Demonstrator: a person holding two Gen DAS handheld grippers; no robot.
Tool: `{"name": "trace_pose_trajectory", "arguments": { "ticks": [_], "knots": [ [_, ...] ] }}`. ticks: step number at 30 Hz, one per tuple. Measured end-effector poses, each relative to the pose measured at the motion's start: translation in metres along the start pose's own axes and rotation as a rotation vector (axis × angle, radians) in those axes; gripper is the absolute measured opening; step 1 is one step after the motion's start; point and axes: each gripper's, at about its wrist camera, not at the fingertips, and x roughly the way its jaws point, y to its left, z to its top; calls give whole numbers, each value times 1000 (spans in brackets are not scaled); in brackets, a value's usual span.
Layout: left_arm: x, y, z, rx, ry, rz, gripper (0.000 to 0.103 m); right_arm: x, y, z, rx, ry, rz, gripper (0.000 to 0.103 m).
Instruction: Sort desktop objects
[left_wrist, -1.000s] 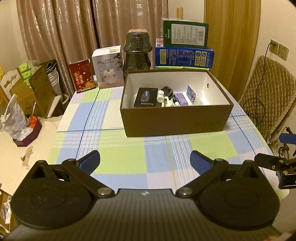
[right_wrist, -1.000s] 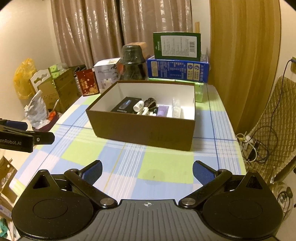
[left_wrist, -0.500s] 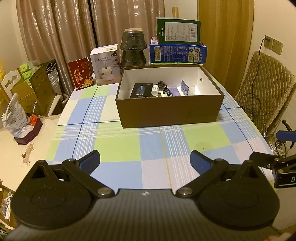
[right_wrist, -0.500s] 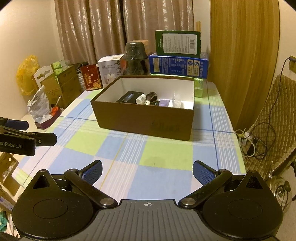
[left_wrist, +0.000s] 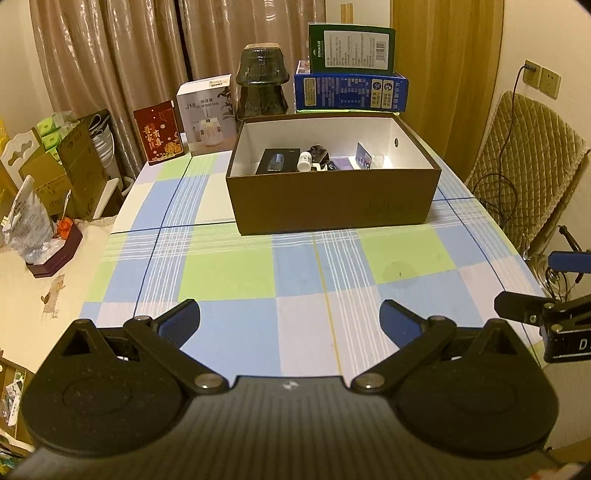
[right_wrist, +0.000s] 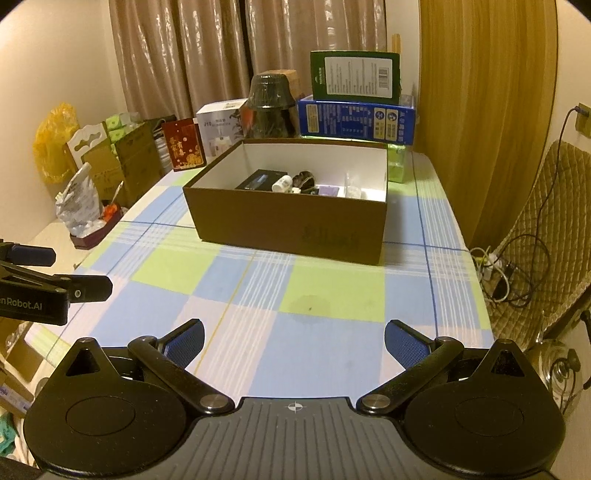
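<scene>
**Both grippers spread wide above the checked tabletop, box filled at the far end**

Fingers (left_wrist: 181, 317) of the left gripper (left_wrist: 290, 319) stand spread wide with nothing between them, only the blue, green and white checked cloth of the tabletop (left_wrist: 229, 280) showing in the gap. The right gripper (right_wrist: 293, 339) is the same: its blue-padded fingers (right_wrist: 404, 345) are far apart and hold nothing. Each gripper shows at the edge of the other's view (the left one at the left edge of the right wrist view, the right one at the right edge of the left wrist view), and both hang over the near end of the tabletop, well apart from the box.

The brown cardboard box (left_wrist: 332, 206), white inside and without a lid, sits on the far half of the tabletop. Inside it, along the back, lie a black flat package (left_wrist: 277, 161), a small white bottle (left_wrist: 305, 161) just beside it, a dark crumpled item (left_wrist: 320, 152), a purple item (left_wrist: 341, 162) and a small card-like packet (left_wrist: 364, 160); how closely they touch cannot be told.

Behind the box stand a dark glass jar (left_wrist: 263, 86), a white humidifier carton (left_wrist: 207, 116), a red decorated box (left_wrist: 159, 131), and a blue carton (left_wrist: 351, 92) with a green carton (left_wrist: 351, 46) upright on top of it. A quilted chair (left_wrist: 524, 162) stands to the right of the tabletop, and curtains (left_wrist: 110, 55) hang behind.
</scene>
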Motion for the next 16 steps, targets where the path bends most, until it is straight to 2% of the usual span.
{"name": "trace_pose_trajectory", "arguments": {
  "ticks": [16],
  "knots": [
    [7, -4, 4, 10, 6, -6, 102, 1, -4, 1, 8, 8, 1, 101]
  ]
}}
